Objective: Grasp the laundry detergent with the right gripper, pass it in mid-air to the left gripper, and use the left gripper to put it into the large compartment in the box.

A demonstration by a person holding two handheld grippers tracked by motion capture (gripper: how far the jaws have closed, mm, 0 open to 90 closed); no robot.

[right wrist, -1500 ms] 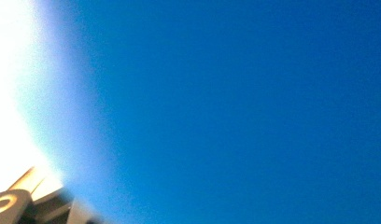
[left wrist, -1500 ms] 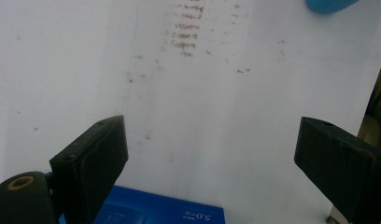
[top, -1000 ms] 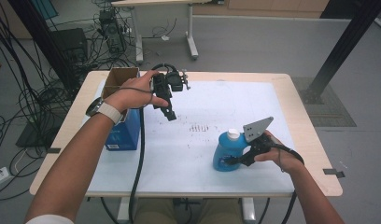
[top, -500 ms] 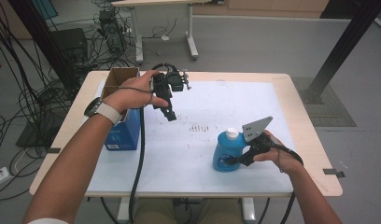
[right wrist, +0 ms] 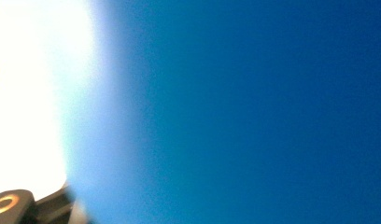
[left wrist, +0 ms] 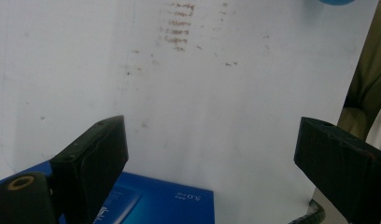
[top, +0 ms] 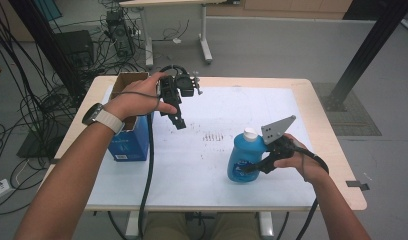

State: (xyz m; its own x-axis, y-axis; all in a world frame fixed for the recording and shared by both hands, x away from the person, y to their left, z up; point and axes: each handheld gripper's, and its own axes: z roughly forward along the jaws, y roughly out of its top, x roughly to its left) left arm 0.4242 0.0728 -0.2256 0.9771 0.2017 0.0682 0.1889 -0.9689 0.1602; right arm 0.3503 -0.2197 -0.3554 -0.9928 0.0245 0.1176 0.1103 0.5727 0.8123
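Even, soft indoor light fills the high view; the white table sheet (top: 217,150) reads bright, with only faint shadows under the forearms and the blue bottle (top: 244,160). That view is slightly soft overall. In the left gripper view the sheet is sharp while the near black jaws blur slightly. The right gripper view is fully out of focus: a blue smear, with blown-out white glare toward nine o'clock.

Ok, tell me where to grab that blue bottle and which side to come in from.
Grip the blue bottle low on its body, from its right side, level with the table. It stands upright, and the body is broad and flat-sided, steadier than the narrow white cap. The right gripper is shut on it there already; the left gripper hangs open, apart.
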